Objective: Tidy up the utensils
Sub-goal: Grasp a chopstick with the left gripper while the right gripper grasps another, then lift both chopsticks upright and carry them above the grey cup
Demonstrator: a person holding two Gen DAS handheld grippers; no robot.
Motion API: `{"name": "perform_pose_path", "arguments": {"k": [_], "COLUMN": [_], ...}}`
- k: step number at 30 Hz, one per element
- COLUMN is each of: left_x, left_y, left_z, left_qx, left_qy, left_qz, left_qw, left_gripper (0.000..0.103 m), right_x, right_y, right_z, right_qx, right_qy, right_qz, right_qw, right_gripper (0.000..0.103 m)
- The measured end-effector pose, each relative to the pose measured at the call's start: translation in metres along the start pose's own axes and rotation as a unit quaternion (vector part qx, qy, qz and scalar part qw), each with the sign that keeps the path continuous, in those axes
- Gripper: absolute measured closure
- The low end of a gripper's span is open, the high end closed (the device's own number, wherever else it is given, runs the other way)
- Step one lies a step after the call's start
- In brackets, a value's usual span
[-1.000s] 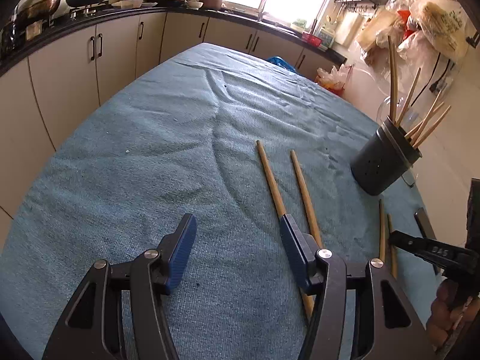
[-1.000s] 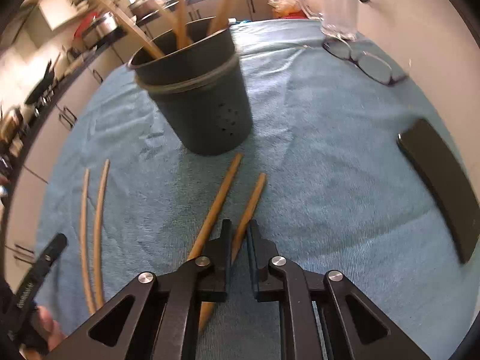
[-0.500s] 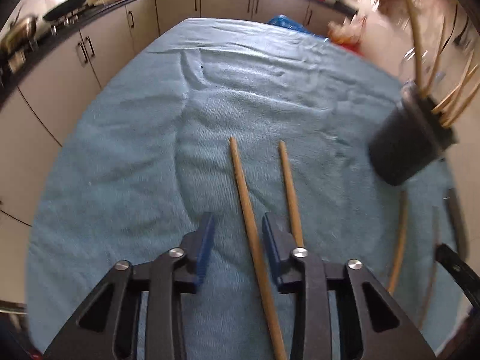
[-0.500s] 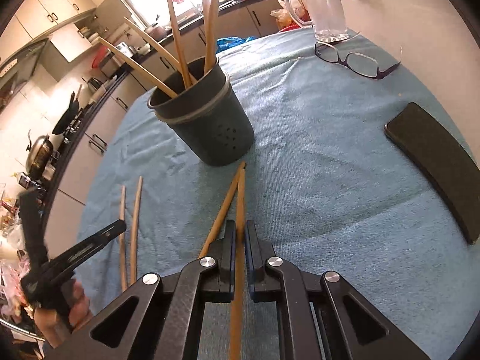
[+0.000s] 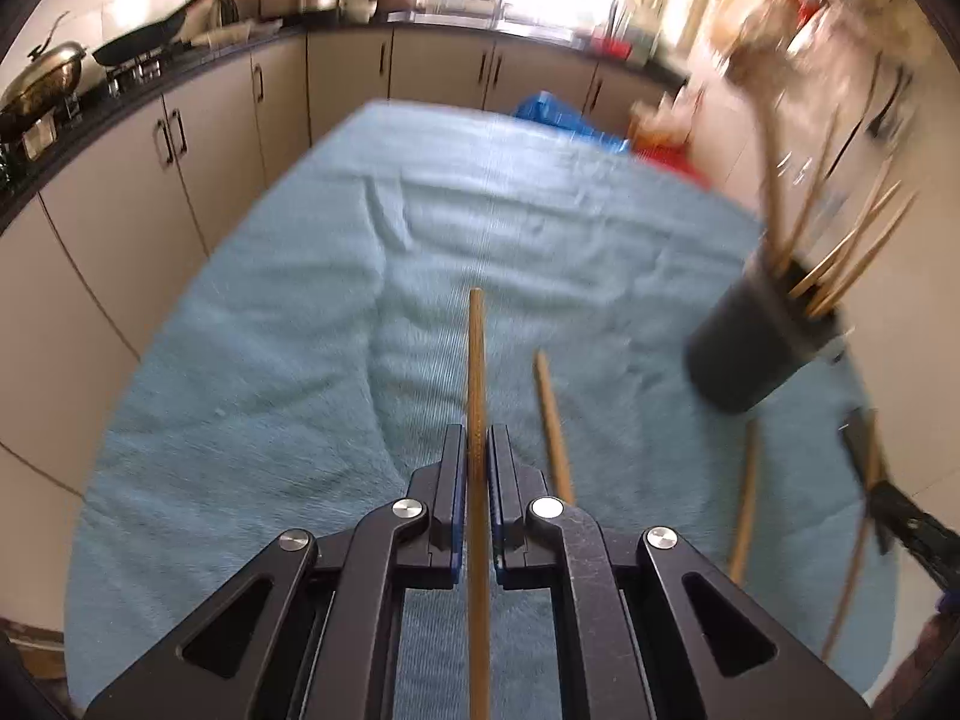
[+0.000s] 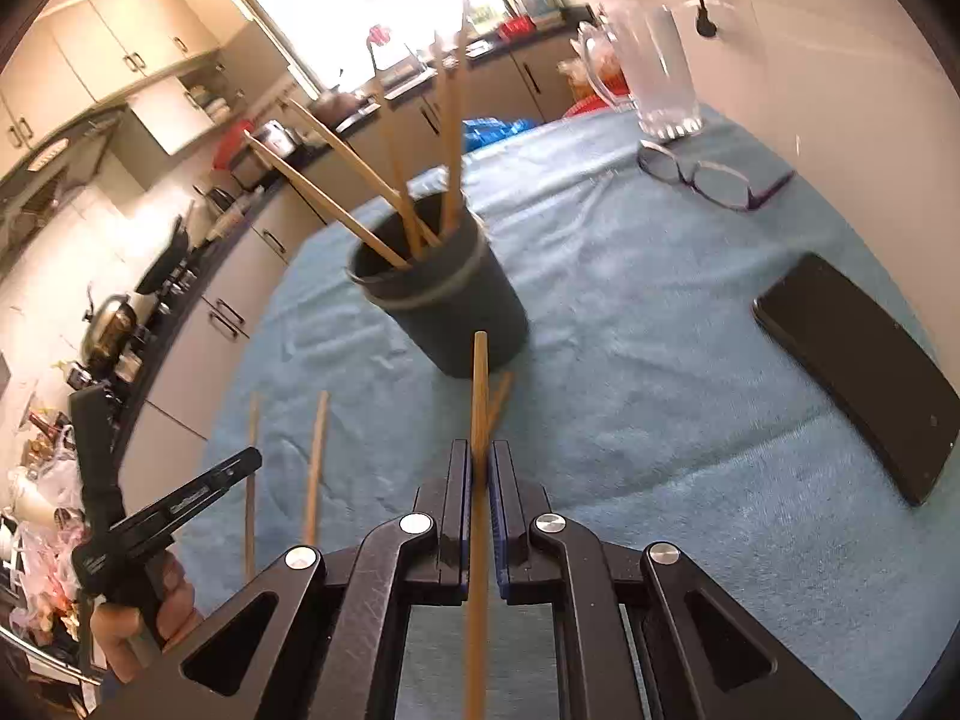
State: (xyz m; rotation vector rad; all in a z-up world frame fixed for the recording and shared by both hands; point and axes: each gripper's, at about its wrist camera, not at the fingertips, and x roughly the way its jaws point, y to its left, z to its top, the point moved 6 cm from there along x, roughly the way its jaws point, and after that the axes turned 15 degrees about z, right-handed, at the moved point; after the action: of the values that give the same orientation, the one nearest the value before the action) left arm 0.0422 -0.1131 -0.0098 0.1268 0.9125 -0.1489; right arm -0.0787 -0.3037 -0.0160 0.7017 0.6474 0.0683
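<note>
My left gripper (image 5: 477, 438) is shut on a wooden chopstick (image 5: 476, 360) that points forward above the blue cloth. A second chopstick (image 5: 553, 420) lies on the cloth just right of it. My right gripper (image 6: 478, 456) is shut on another chopstick (image 6: 479, 384), lifted, its tip in front of the dark holder (image 6: 444, 294). The holder, with several chopsticks standing in it, also shows at the right of the left wrist view (image 5: 756, 342). One chopstick (image 6: 499, 399) lies below the held one, and two more (image 6: 315, 456) lie to the left.
A black phone (image 6: 864, 366), purple glasses (image 6: 714, 180) and a glass jug (image 6: 660, 72) sit on the cloth-covered table (image 6: 630, 312) at right. Kitchen cabinets (image 5: 198, 150) and a counter with pans run along the left and far sides.
Both grippers have closed on a chopstick each and lifted them off the cloth. The left gripper was open a second ago. The right one has risen and drawn back from the holder.
</note>
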Motion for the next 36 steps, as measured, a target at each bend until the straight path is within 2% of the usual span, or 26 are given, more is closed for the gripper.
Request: {"name": "perform_pose_path", "arguments": {"k": [5, 10, 16, 36], "left_x": [-0.044, -0.08, -0.103, -0.124], "left_y": [0.012, 0.013, 0.006, 0.004], "left_z": [0.008, 0.008, 0.009, 0.013], "left_qx": [-0.021, -0.02, -0.015, -0.017], "left_qy": [-0.044, -0.08, -0.099, -0.118], "left_qz": [-0.029, -0.044, -0.058, -0.069], "left_qw": [0.9984, 0.9956, 0.9933, 0.9905], "left_gripper": [0.097, 0.097, 0.097, 0.097], "right_x": [-0.011, -0.024, -0.035, -0.054], "right_y": [0.02, 0.039, 0.049, 0.05], "right_z": [0.003, 0.005, 0.006, 0.012], "right_qx": [-0.024, -0.052, -0.067, -0.066], "right_qy": [-0.024, -0.047, -0.062, -0.086], "right_qz": [0.02, 0.029, 0.033, 0.039], "right_qw": [0.999, 0.997, 0.995, 0.993], "right_gripper": [0.097, 0.097, 0.097, 0.097]}}
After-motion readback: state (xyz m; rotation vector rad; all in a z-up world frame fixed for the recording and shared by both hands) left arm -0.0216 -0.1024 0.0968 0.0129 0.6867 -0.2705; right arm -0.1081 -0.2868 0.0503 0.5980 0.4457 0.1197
